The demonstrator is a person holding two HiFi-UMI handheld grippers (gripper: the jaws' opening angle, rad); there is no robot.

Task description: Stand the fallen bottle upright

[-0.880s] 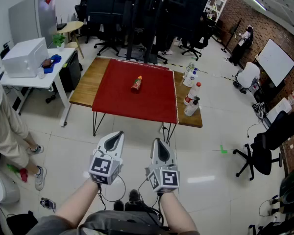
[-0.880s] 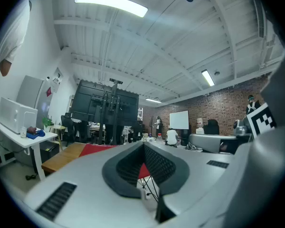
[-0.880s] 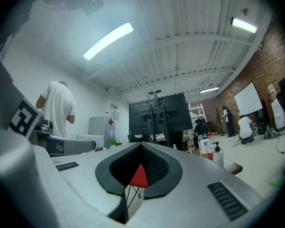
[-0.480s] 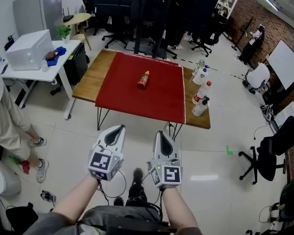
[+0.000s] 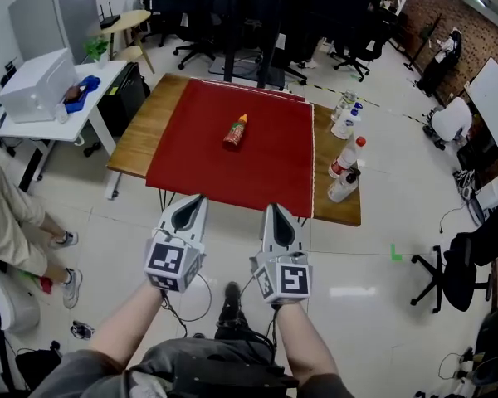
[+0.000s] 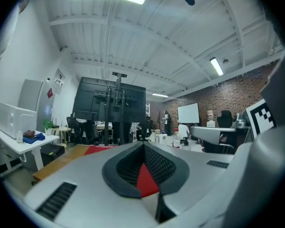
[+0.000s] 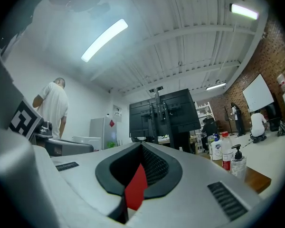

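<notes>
A small red bottle (image 5: 234, 133) with an orange cap lies on its side in the middle of the red cloth (image 5: 191, 168) that covers the wooden table (image 5: 137, 135). My left gripper (image 5: 196, 200) and right gripper (image 5: 275, 210) hover side by side over the floor, short of the table's near edge and well away from the bottle. Both have their jaws together with nothing in them. In both gripper views only a sliver of red cloth shows through the closed jaws; the bottle is not seen there.
Several bottles (image 5: 345, 152) stand along the table's right edge. A white desk with a box (image 5: 33, 85) is at the left, where a person's legs (image 5: 17, 230) stand. Office chairs (image 5: 456, 259) sit at the right and behind the table.
The table has come nearer in the head view. Both grippers have moved forward toward its near edge, still shut and side by side.
</notes>
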